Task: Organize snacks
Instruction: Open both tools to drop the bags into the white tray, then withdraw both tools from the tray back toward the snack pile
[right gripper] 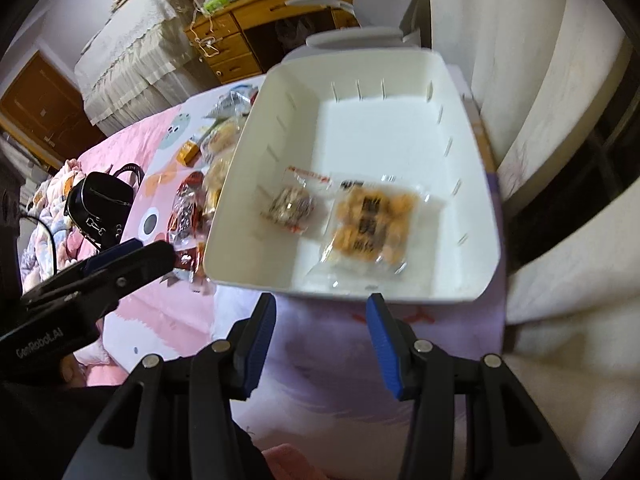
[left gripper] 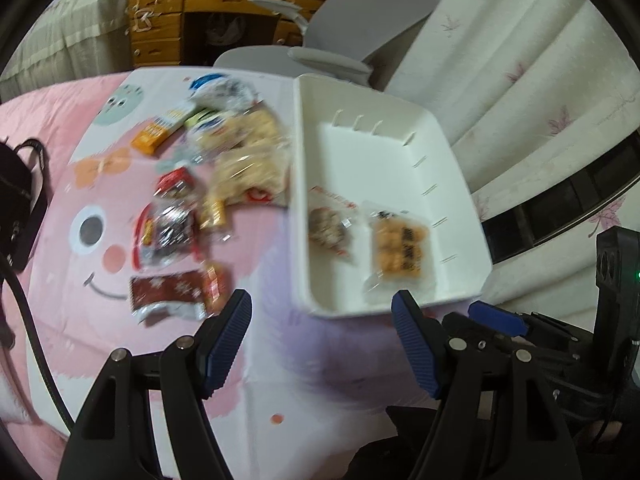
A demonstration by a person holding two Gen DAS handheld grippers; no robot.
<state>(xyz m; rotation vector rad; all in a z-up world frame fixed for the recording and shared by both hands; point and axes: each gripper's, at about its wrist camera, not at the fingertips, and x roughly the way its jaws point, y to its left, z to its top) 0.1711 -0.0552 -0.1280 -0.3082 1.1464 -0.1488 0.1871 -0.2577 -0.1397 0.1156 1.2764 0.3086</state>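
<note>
- Left gripper (left gripper: 322, 316) and right gripper (right gripper: 322, 316): jaws parted, nothing between them.
- White bin (right gripper: 256, 136) just beyond both, long axis running away; two snack packets (right gripper: 374, 216) lie flat inside.
- Loose snacks (left gripper: 176, 232) on the bed (left gripper: 48, 120), ahead-left of the left jaws.

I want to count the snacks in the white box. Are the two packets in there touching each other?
Cannot tell. In the right wrist view the orange cracker packet and the brown nut packet in the white plastic box lie side by side, their clear edges blurred together.

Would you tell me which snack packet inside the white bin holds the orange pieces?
The clear packet of orange snacks, nearer the white plastic bin's right wall; the other packet holds brownish pieces.
</note>
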